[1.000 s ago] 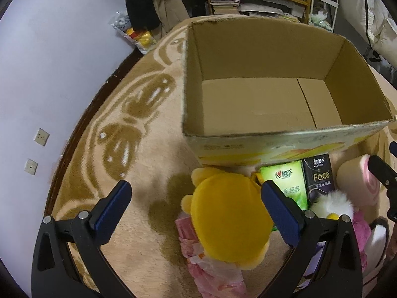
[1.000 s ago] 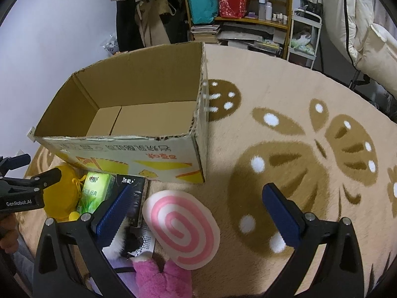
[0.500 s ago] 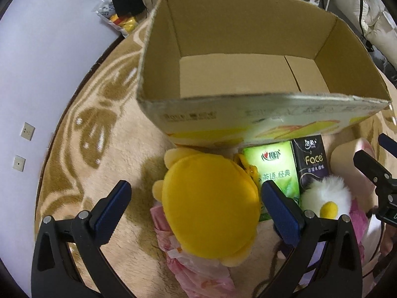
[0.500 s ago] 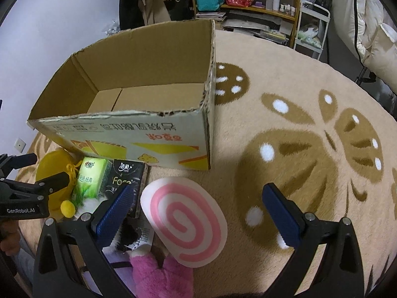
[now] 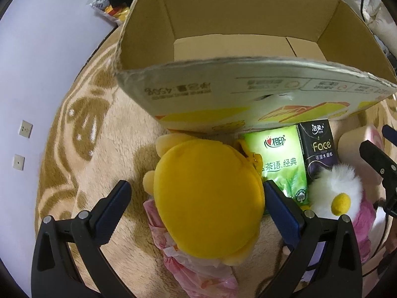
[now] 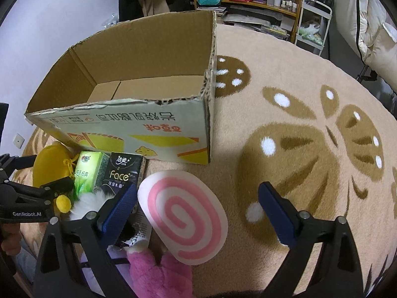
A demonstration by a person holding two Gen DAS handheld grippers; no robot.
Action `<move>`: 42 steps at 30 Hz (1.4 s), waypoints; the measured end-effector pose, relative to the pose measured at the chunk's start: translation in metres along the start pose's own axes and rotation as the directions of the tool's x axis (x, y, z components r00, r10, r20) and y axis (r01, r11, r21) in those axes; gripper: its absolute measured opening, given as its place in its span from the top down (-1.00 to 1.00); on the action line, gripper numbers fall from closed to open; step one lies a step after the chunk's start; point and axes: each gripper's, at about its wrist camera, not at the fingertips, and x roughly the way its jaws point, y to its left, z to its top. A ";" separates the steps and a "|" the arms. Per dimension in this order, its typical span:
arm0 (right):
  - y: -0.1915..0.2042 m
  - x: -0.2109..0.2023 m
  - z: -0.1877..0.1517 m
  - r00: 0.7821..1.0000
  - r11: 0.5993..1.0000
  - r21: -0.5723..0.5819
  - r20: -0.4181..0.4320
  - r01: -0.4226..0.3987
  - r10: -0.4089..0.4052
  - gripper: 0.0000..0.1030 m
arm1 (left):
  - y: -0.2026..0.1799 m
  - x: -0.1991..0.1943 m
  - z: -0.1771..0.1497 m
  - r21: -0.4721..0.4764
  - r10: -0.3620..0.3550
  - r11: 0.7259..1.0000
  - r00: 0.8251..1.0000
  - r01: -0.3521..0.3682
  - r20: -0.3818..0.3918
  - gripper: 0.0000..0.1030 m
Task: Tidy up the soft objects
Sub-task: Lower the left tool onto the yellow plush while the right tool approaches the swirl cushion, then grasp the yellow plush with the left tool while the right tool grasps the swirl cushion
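Note:
An open, empty cardboard box stands on the rug. In front of it lies a pile of soft things: a yellow plush, a green tissue pack, a black "Face" tissue pack, a white fluffy toy with a yellow ball, a pink plush and a pink-swirl white cushion. My left gripper is open, its fingers either side of the yellow plush. My right gripper is open over the swirl cushion.
A pink printed plastic bag lies under the yellow plush. The beige rug with brown patterns stretches to the right. Shelves and a cart stand at the back, and a white wall on the left.
Both grippers have moved down and forward toward the pile. The left now straddles the yellow plush, the right is closer over the swirl cushion. Both stay open.

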 end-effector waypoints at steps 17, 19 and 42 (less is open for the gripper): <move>0.011 -0.003 -0.006 0.999 0.998 -0.046 -0.013 -0.044 0.043 0.04 | 0.017 0.003 0.001 -0.036 -0.079 0.996 0.997 0.078 -0.021 -0.25; 0.008 -0.005 -0.006 0.999 0.998 -0.035 -0.010 -0.043 0.043 0.06 | 0.017 0.003 -0.002 -0.030 -0.072 0.997 0.997 0.072 -0.013 -0.21; 0.006 -0.075 -0.010 0.976 0.998 -0.010 0.206 -0.065 0.066 0.19 | 0.043 -0.070 -0.035 -0.173 0.012 0.985 0.982 0.020 0.186 -0.15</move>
